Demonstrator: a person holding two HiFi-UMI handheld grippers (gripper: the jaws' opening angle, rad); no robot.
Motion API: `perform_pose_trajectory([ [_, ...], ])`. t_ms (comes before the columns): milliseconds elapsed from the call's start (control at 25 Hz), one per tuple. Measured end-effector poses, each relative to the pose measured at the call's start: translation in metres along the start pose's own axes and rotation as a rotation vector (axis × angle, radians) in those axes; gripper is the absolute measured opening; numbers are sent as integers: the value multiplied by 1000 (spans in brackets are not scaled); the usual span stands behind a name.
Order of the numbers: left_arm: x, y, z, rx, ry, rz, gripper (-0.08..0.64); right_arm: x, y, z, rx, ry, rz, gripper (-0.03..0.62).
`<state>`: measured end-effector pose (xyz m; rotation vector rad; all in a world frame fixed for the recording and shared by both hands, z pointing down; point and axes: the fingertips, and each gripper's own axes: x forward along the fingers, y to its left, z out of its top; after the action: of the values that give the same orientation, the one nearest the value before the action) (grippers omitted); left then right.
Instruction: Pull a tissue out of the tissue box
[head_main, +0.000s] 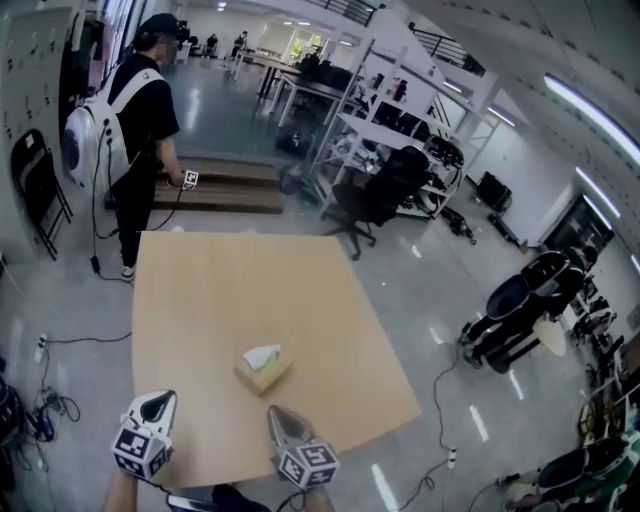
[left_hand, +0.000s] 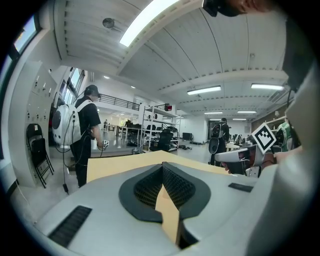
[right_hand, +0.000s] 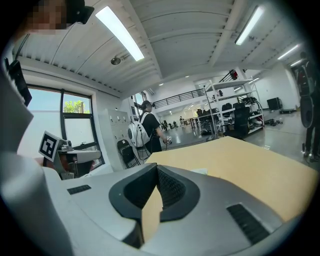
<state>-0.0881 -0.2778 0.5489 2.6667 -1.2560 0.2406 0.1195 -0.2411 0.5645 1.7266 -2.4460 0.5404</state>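
Left gripper and right gripper both have jaws fully together, holding and touching nothing, over the near edge of the table. A person with a white backpack stands beyond the far edge. The tissue box, with a tissue poking up, sits just ahead of the right gripper, apart from both.

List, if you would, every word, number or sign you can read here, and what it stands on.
No words or numbers can be read.
Tissue box: any print is too small to read.
Left gripper and right gripper: their cubes carry black-and-white square marker patterns, no letters.
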Motion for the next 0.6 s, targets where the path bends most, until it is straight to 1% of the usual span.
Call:
perform_pose_trajectory([
  [200, 21, 4, 1, -10, 31, -28, 8, 20, -8, 3, 0, 10, 14, 11],
  [400, 41, 7, 0, -15, 46, -38, 8, 37, -21, 2, -1, 35, 9, 11],
  [600, 62, 8, -8, -27, 73, -38, 8, 51, -35, -5, 9, 70, 21, 11],
])
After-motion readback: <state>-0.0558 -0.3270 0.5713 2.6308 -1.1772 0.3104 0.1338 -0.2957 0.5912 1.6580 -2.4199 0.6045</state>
